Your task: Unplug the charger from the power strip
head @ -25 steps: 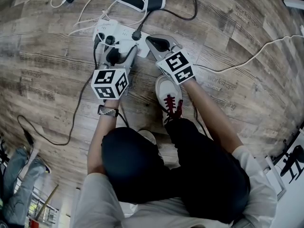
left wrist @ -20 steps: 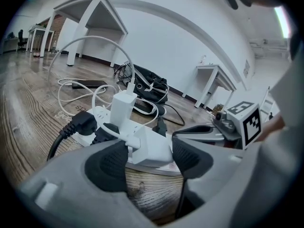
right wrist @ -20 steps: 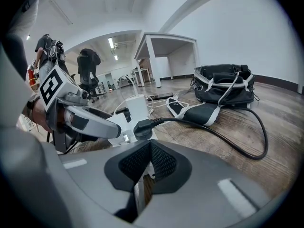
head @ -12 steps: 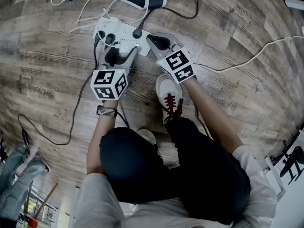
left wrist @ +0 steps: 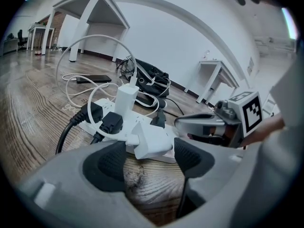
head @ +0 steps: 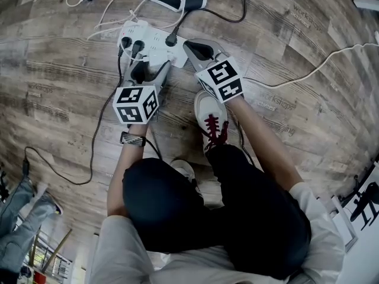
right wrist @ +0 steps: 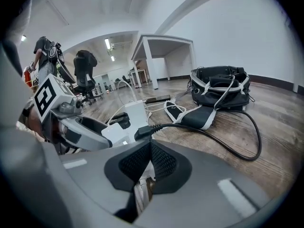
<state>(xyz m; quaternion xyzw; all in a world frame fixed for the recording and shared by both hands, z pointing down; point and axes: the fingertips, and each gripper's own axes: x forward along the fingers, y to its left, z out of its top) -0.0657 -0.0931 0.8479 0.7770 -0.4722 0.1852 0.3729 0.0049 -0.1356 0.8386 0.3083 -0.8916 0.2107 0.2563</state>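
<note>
Against the near end of the strip (head: 155, 40), on the wood-plank floor (head: 71, 70), the charger (left wrist: 153, 139) sits tilted. It is a small white block of smooth hard plastic with rounded corners. I can't tell whether its prongs are seated. I judge it light, rigid and a bit slick, so I'd pinch its two flat sides. My left tool (left wrist: 148, 152) has just been opening and stands wide, with the charger between the pads, unpressed. My right tool (right wrist: 149, 160) is closed together at the strip's right end.
</note>
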